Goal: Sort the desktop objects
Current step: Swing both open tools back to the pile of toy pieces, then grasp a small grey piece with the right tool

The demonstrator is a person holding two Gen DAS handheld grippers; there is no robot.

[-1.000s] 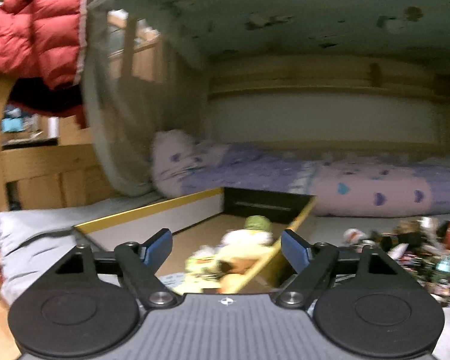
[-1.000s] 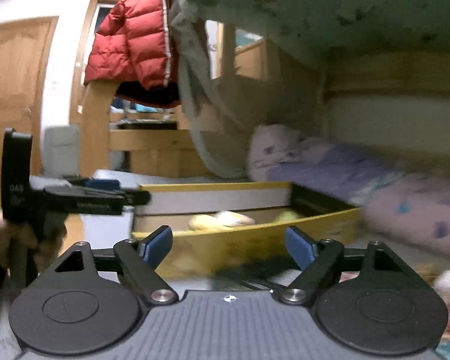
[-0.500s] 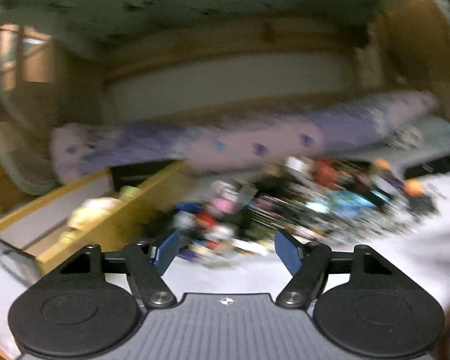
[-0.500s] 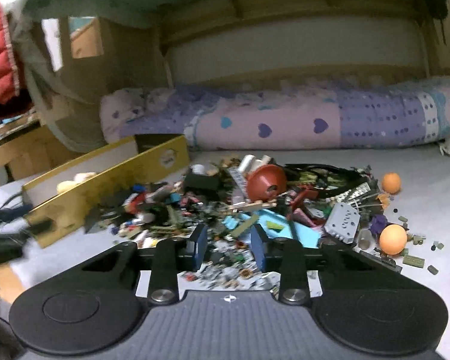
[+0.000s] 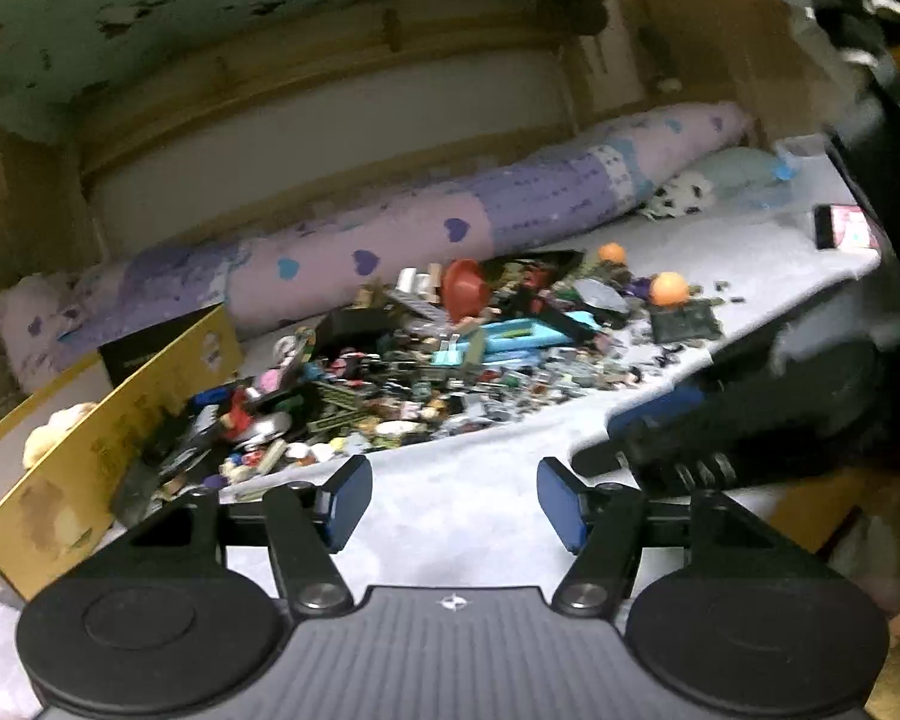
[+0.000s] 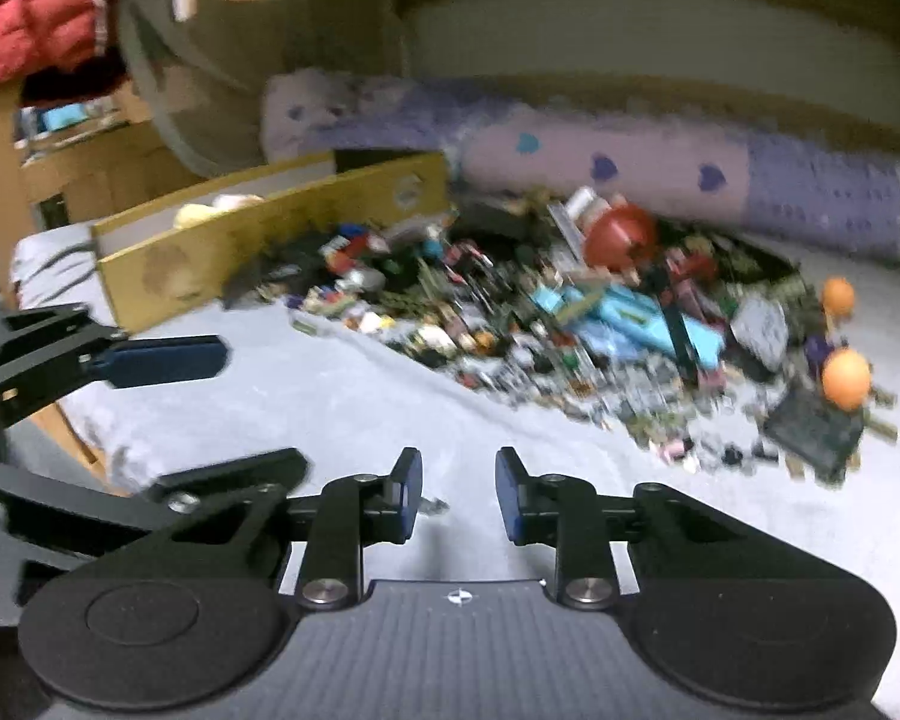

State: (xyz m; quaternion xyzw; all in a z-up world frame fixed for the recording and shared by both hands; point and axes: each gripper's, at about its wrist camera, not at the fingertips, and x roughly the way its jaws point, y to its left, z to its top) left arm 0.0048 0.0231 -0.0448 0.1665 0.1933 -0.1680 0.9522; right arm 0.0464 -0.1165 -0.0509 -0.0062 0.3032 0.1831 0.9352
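Now both grippers hover before the toy pile [image 5: 450, 360].
Left gripper [image 5: 453, 501] closing, empty; right gripper [image 6: 457, 495] narrowing on nothing.

A jumbled heap of small toys [image 6: 570, 312] sprawls across the grey sheet beside a yellow box [image 6: 270, 240].

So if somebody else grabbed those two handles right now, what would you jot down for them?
Left gripper: jaws closing, nothing between them.
Right gripper: jaws closing, narrow gap, empty too.
Both hang over bare grey sheet, short of the toy pile.
Yellow box stands left of the pile, with a few soft toys inside.
Two orange balls lie at the pile's right edge.
Done: very little. Left: nearly the whole pile.
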